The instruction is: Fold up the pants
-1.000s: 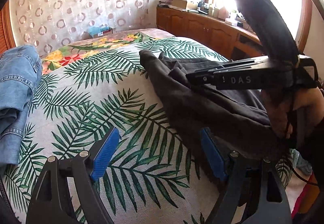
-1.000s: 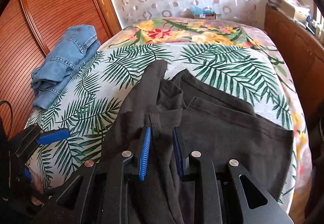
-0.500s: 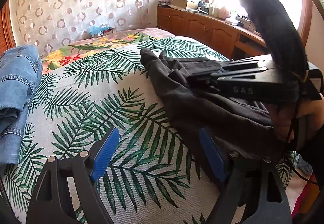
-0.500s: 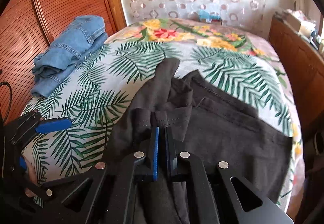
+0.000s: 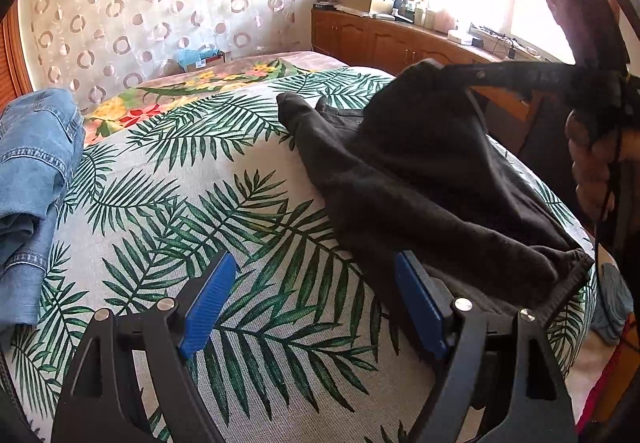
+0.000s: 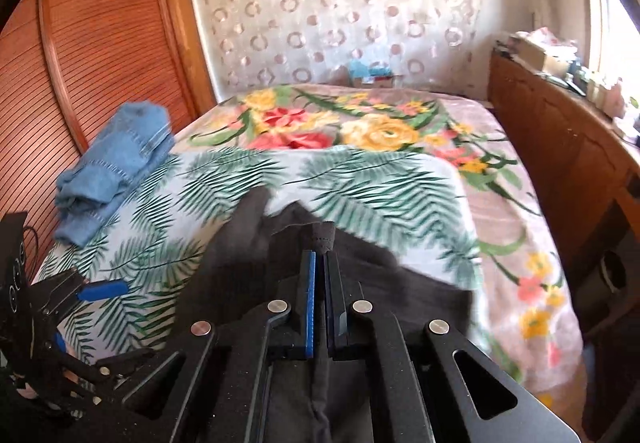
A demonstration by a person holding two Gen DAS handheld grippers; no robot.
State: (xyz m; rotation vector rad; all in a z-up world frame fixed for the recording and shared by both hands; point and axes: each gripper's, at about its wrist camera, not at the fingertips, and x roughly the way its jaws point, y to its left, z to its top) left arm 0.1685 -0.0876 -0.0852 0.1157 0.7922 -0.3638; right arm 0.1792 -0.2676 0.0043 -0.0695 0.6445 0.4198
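Covering bed: palm-leaf sheet [image 5: 248, 211]; floral blanket [image 6: 380, 127] | louvred wooden doors [image 6: 72, 83]

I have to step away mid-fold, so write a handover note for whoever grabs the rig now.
Right gripper: shut on a bunched edge of the dark grey fabric pants, raising it off the bed.
Left gripper: open, empty, over the palm-leaf bedspread beside the pants.
Blue denim jeans: piled at the bed's left edge.
Done: one edge gripped.
Left: every fold.
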